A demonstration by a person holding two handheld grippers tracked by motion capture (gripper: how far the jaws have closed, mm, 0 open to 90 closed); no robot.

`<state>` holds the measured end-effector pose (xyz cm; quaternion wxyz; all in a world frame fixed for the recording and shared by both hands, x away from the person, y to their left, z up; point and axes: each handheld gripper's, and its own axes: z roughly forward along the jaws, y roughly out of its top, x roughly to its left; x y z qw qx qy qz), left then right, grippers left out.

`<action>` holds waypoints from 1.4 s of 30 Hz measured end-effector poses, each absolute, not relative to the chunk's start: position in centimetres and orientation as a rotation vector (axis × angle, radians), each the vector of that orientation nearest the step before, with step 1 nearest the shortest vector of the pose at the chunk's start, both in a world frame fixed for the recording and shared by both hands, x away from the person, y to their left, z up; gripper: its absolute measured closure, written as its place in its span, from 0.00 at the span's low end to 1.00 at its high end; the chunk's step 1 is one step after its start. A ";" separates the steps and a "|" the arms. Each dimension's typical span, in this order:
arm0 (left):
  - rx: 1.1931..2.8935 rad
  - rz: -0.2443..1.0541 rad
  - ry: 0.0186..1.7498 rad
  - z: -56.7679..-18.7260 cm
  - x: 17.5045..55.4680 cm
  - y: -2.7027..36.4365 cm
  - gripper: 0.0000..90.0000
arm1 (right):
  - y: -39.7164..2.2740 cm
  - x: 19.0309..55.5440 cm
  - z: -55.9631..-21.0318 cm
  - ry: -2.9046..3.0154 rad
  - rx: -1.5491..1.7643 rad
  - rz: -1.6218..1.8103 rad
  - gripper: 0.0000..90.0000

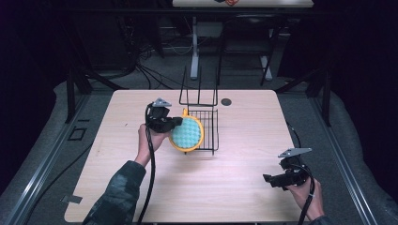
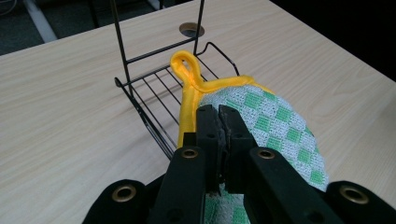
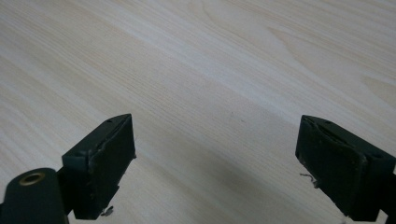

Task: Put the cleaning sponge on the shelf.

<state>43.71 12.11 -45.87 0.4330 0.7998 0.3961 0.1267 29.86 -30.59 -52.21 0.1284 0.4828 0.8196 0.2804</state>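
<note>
Your left hand-held gripper (image 1: 174, 123) sits just left of center in the high view, jaws clamped tight on the round pot holder (image 1: 187, 134), the green-checked one with the yellow trim. In the left gripper view the jaws meet on the pot holder (image 2: 275, 126) near its yellow edge, right of center in the frame, and its yellow loop (image 2: 186, 65) stands up above them. The pot holder leans against the left side of the black wire rack (image 1: 205, 126) at the middle of the desk (image 1: 244, 178); that rack (image 2: 149, 93) shows behind the loop, upper center. Your right hand-held gripper (image 1: 268, 180) hovers at the lower right of the high view, well apart from the rack, jaws spread wide. In the right gripper view, bare wood of the desk (image 3: 210, 84) lies between them.
</note>
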 end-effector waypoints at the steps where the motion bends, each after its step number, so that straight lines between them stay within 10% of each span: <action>1: 1.991 0.313 0.989 -45.9 43.8 12.0 0.98 | -30.6 29.9 -52.3 2.383 1.398 0.818 0.13; 42: 1.969 0.241 1.049 -49.9 48.0 9.1 0.97 | -30.7 29.8 -52.1 2.384 1.395 0.819 0.13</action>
